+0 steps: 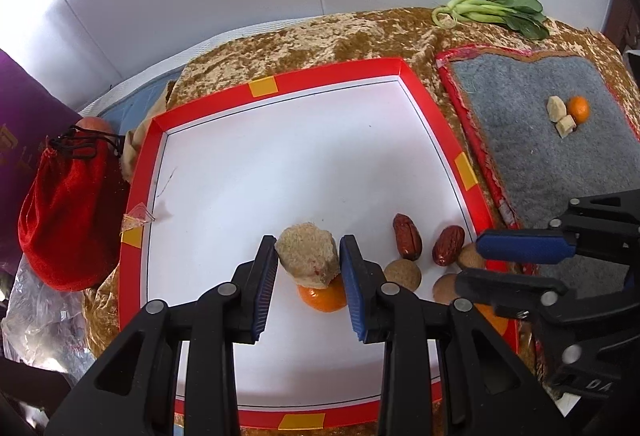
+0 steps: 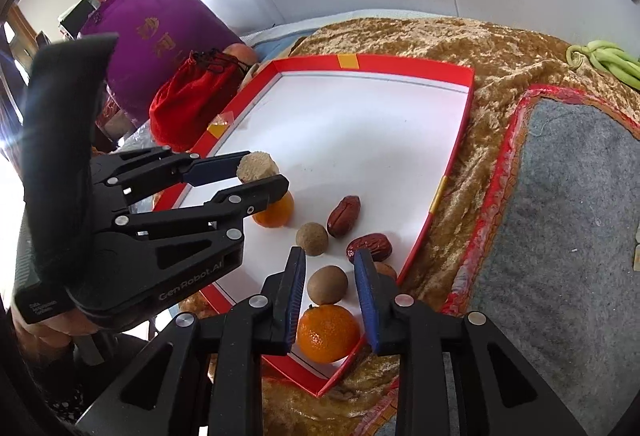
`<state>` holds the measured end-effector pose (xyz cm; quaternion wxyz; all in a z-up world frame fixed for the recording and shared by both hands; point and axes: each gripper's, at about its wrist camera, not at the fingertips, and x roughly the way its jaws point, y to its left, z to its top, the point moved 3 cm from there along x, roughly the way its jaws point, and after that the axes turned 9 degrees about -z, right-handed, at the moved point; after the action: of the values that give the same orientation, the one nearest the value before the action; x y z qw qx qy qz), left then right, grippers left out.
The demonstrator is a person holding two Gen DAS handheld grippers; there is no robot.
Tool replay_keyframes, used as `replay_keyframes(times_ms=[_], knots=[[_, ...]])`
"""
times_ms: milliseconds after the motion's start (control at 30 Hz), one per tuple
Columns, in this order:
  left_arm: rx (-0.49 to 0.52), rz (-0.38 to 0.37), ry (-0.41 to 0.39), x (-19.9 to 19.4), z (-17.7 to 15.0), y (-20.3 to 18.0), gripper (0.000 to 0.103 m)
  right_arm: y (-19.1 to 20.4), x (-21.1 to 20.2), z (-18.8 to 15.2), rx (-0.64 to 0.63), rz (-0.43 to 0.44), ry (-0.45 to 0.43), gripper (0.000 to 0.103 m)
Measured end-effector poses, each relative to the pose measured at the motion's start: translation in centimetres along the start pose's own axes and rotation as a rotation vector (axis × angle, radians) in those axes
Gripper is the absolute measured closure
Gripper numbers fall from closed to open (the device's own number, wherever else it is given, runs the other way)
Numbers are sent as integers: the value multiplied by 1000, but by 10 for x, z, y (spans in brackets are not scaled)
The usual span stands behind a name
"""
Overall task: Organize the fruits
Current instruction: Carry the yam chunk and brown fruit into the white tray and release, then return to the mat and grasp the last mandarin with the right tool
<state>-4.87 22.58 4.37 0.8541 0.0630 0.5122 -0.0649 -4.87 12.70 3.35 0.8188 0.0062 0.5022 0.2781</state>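
On the grey mat [image 1: 560, 163], beside the red-rimmed tray [image 1: 416, 75], one small orange [image 1: 579, 109] and two pale chunks [image 1: 557, 103] already lie sorted. The left gripper [image 1: 308, 260] grasps another pale chunk [image 1: 306, 254] just above the tray. The right gripper [image 2: 329, 296] hangs unclenched over an orange [image 2: 328, 334] in the tray's near corner. Dates [image 2: 344, 215], brown balls [image 2: 312, 239] and two oranges remain inside, so most sorting is left.

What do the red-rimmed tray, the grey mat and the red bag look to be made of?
Tray: looks like thin cardboard, with a smooth white floor, glossy red folded walls and yellow tape patches.
Grey mat: looks like felt or short pile carpet, matte and fuzzy, with a frayed red edging.
Red bag: looks like velvet, with a soft sheen on its folds and a black drawstring at its neck.
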Motion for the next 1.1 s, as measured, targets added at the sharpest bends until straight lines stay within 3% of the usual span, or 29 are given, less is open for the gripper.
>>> replay_keyframes(times_ms=[200, 500, 700, 900, 1100], knots=[[-7, -7, -47, -6, 15, -12, 61, -32, -26, 12, 103, 7, -60, 75], [122, -87, -69, 1, 41, -84, 60, -97, -66, 22, 273, -12, -113, 75], [195, -134, -58, 13, 55, -134, 60, -165, -101, 14, 426, -42, -149, 75], [266, -190, -52, 27, 67, -189, 60, -242, -127, -11, 628, -91, -125, 74], [308, -231, -35, 49, 78, -227, 60, -285, -112, -29, 776, -117, -20, 71]])
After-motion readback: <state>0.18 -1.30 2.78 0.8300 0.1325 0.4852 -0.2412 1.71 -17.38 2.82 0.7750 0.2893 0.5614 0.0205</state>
